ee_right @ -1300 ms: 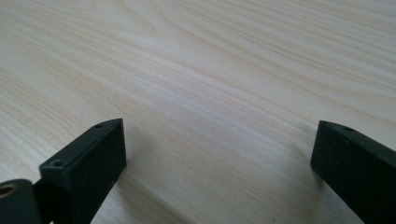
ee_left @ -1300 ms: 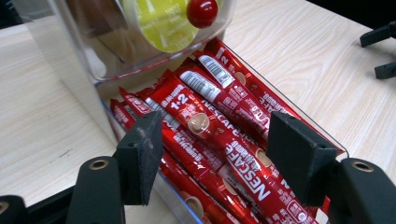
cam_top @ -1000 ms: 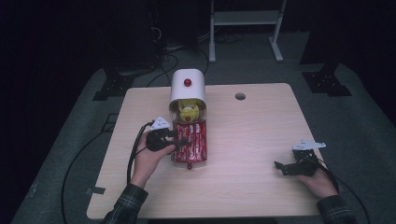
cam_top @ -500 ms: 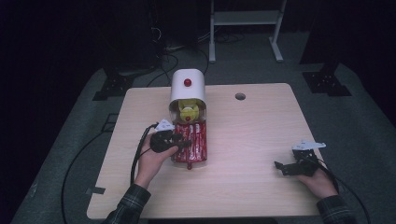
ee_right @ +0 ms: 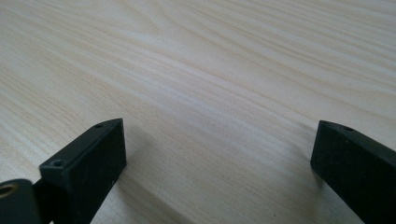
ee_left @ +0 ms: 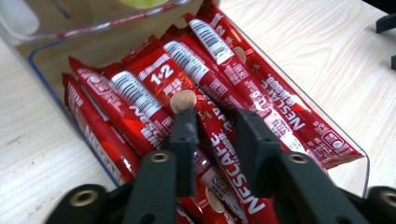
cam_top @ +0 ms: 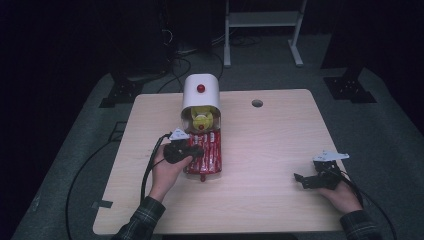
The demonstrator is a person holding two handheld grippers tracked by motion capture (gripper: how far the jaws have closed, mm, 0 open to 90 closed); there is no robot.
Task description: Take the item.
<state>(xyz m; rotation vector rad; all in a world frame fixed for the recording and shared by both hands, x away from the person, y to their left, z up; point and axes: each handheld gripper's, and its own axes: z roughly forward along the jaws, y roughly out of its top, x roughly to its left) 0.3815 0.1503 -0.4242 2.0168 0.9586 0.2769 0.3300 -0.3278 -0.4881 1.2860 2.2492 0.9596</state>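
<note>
Tongs [ee_left: 215, 122] astride glossy red sachets [ee_left: 219, 88]

A light wooden table [cam_top: 280, 150] stands on grey carpet [cam_top: 395, 125], white shelf frame [cam_top: 262, 20] behind, perhaps dark curtains.

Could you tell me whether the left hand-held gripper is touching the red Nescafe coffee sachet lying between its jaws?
Touching. In the left gripper view, the left hand-held gripper has both black jaws pressed against one red Nescafe coffee sachet.
</note>
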